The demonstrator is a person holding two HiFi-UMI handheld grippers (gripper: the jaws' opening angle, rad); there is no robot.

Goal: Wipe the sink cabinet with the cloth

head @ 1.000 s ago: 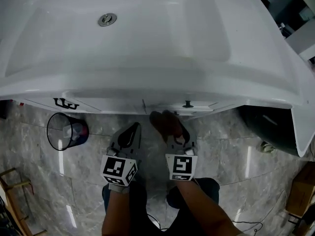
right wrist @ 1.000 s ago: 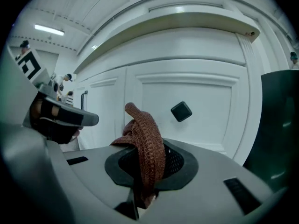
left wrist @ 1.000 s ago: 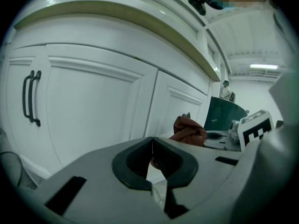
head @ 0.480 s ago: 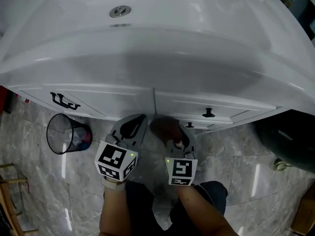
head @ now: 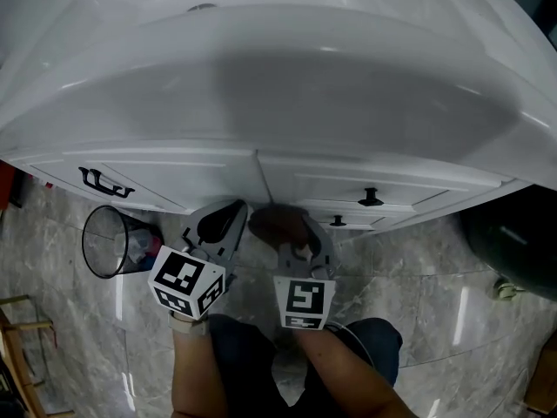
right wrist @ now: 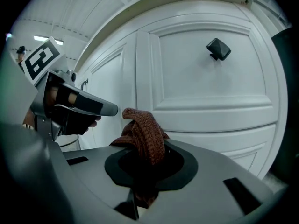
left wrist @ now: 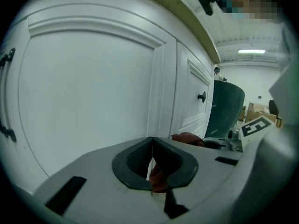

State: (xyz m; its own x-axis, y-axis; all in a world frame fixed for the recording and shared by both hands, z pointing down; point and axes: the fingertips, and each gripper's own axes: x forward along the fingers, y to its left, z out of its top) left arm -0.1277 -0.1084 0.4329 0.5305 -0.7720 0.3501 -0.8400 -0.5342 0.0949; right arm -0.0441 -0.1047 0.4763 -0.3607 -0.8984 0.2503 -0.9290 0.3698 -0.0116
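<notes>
The cloth [right wrist: 142, 134], a single brown-red knit piece, is clamped between the jaws of the right gripper [head: 291, 233] and stands up from them just before the sink cabinet [head: 174, 177]. The left gripper [head: 224, 220], just beside it, is held with its jaws drawn together at the tips. White door panels lie ahead of both grippers, under the overhanging basin edge. Two dark knobs [head: 370, 197] are counted right of the grippers, one bar handle [head: 97, 181] left, and one mesh bin [head: 113, 238] farther left on the floor.
</notes>
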